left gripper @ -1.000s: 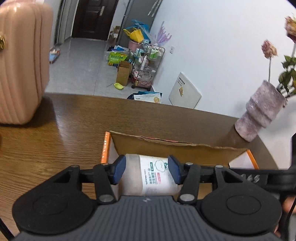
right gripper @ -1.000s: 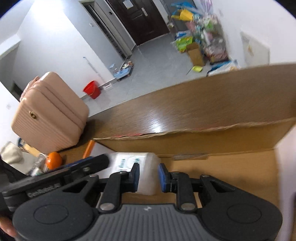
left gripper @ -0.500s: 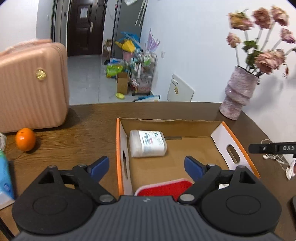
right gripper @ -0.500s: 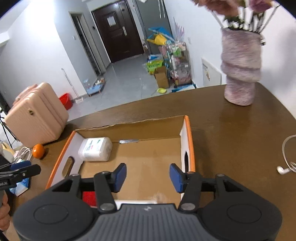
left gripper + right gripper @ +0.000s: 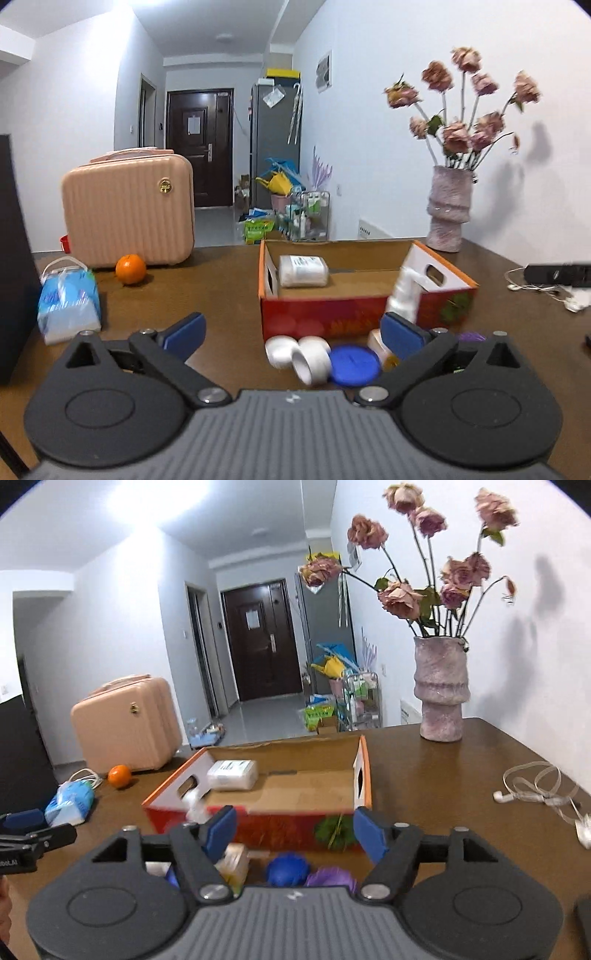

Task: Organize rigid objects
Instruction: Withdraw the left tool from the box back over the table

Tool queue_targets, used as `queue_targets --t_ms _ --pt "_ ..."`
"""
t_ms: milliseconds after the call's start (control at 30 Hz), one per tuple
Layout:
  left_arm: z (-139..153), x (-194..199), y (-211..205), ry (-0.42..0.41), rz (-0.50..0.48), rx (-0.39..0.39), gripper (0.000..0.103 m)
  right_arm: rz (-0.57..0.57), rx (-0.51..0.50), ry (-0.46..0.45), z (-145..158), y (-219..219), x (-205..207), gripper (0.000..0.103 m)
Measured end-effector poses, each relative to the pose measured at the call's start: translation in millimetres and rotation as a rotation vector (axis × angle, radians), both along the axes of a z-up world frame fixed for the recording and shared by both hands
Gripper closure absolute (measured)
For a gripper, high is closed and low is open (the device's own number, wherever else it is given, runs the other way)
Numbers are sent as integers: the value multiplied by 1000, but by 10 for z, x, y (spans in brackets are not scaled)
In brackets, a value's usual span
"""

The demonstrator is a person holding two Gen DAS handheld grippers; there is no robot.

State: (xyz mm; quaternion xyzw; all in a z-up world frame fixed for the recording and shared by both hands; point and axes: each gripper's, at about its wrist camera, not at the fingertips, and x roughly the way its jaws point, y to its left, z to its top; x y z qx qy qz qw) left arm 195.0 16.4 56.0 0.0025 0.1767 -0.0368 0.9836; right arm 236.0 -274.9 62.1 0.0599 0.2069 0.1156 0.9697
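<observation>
A red and orange cardboard box (image 5: 365,317) (image 5: 258,823) stands open on the wooden table. A white bottle (image 5: 303,271) (image 5: 232,774) lies on its side in the box's far left corner. In front of the box lie two white rolls (image 5: 299,356), a blue lid (image 5: 354,365), a white spray bottle (image 5: 404,295), a blue ball (image 5: 287,869) and a purple ball (image 5: 330,878). My left gripper (image 5: 291,330) is open and empty, low over the rolls. My right gripper (image 5: 293,829) is open and empty over the balls.
A pink suitcase (image 5: 129,210), an orange (image 5: 130,268) and a blue tissue pack (image 5: 70,301) sit at the left. A vase of dried roses (image 5: 448,208) stands at the back right. White earphones (image 5: 539,790) lie at the right.
My left gripper let go of the white bottle in the box. Both grippers opened, pulled back out of the box and dropped low in front of it.
</observation>
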Motion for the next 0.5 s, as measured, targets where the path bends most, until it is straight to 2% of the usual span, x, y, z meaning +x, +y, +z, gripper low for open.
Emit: queue_targets --t_ms 200,333,500 --pt "-136 -739 17 -52 15 -34 0 -12 -36 -68 -367 168 -869 23" --pt "-266 -1080 83 -19 11 -101 0 -18 -51 -87 -534 220 -1321 21" --pt "-331 -1319 68 -27 15 -56 0 8 -76 -96 -665 271 -1738 18"
